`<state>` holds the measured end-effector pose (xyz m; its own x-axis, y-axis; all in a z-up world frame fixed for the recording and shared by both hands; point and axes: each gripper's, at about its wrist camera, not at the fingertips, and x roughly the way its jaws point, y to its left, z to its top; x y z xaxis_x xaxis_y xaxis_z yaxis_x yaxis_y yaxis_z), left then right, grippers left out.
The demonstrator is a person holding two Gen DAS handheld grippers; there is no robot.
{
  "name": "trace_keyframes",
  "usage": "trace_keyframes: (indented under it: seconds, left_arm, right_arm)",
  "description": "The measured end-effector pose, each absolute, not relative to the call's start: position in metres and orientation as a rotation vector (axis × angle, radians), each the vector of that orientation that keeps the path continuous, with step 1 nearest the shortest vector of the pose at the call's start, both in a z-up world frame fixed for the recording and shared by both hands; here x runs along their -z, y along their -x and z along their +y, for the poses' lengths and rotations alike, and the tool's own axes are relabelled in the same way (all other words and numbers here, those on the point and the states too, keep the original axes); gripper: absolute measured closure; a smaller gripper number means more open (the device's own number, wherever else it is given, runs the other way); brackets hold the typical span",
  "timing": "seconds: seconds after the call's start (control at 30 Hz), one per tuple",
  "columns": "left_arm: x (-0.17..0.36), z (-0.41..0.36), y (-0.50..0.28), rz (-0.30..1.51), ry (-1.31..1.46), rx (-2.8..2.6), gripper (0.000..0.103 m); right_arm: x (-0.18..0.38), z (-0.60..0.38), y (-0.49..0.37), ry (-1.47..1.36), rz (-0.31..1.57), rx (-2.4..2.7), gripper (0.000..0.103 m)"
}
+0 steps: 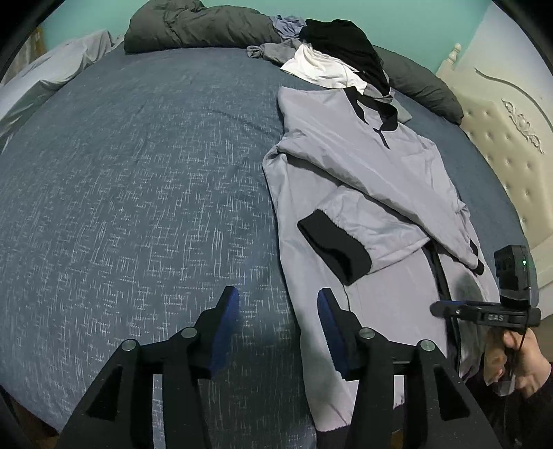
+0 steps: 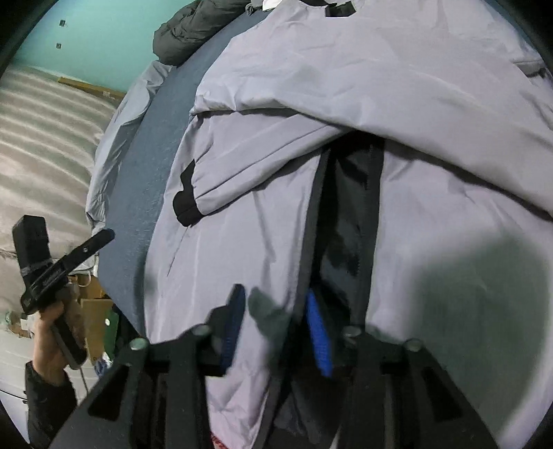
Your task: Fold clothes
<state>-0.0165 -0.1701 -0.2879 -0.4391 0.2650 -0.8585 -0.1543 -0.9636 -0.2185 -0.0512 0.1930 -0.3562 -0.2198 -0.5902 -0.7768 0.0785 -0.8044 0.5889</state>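
Left gripper (image 1: 278,316): blue pads spread, nothing between them, poised over the blue bedsheet (image 1: 138,190) just beside the jacket's left edge. Right gripper (image 2: 274,324): pads partly apart, above grey cloth next to the open zipper (image 2: 345,224); blurred, so cannot tell whether any fabric is pinched. Grey jacket (image 1: 345,193) spread lengthwise on the bed, one sleeve folded across the chest, black cuff (image 1: 333,247) lying on the front. Beyond the collar, a pile of clothes (image 1: 331,48) and a dark duvet (image 1: 193,27).
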Motion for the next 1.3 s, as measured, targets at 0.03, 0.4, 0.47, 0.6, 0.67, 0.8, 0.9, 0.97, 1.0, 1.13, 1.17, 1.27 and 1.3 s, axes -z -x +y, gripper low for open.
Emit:
trace_keyframes:
  seconds: [0.03, 0.4, 0.47, 0.6, 0.67, 0.8, 0.9, 0.97, 1.0, 1.13, 1.17, 1.27, 1.3]
  left_arm:
    - [0.289, -0.170, 0.016, -0.154, 1.504, -2.465, 0.051]
    - [0.305, -0.152, 0.013, -0.150, 1.538, -2.381, 0.049]
    - [0.310, -0.148, 0.011, -0.158, 1.546, -2.355, 0.048]
    - [0.319, -0.140, 0.006, -0.150, 1.589, -2.318, 0.048]
    - [0.323, -0.136, 0.004, -0.143, 1.606, -2.304, 0.048]
    - [0.328, -0.132, -0.001, -0.151, 1.616, -2.281, 0.048]
    - [0.329, -0.133, -0.002, -0.159, 1.622, -2.279, 0.048]
    - [0.325, -0.134, -0.005, -0.141, 1.607, -2.298, 0.049]
    - [0.323, -0.134, -0.006, -0.136, 1.598, -2.306, 0.049]
    - [0.312, -0.133, -0.012, -0.116, 1.556, -2.319, 0.049]
    - [0.310, -0.133, -0.014, -0.113, 1.550, -2.314, 0.049]
    - [0.307, -0.132, -0.020, -0.116, 1.542, -2.289, 0.049]
    - [0.306, -0.132, -0.023, -0.117, 1.539, -2.281, 0.049]
  right_arm:
    - [0.355, 0.194, 0.049, -1.603, -0.593, 2.072, 0.089]
    - [0.342, 0.219, 0.044, -1.576, -0.598, 2.141, 0.095]
    - [0.347, 0.219, 0.046, -1.578, -0.627, 2.129, 0.095]
    - [0.351, 0.218, 0.049, -1.573, -0.660, 2.126, 0.095]
    - [0.354, 0.215, 0.050, -1.579, -0.657, 2.131, 0.094]
    - [0.351, 0.208, 0.051, -1.597, -0.605, 2.147, 0.091]
    - [0.335, 0.220, 0.048, -1.574, -0.609, 2.179, 0.087]
    - [0.324, 0.229, 0.046, -1.558, -0.612, 2.201, 0.085]
    - [0.317, 0.235, 0.043, -1.546, -0.606, 2.213, 0.080]
    - [0.294, 0.265, 0.027, -1.516, -0.577, 2.260, 0.074]
    - [0.292, 0.274, 0.022, -1.522, -0.569, 2.271, 0.073]
    - [0.287, 0.304, 0.004, -1.555, -0.535, 2.309, 0.067]
    - [0.288, 0.313, -0.003, -1.578, -0.521, 2.322, 0.064]
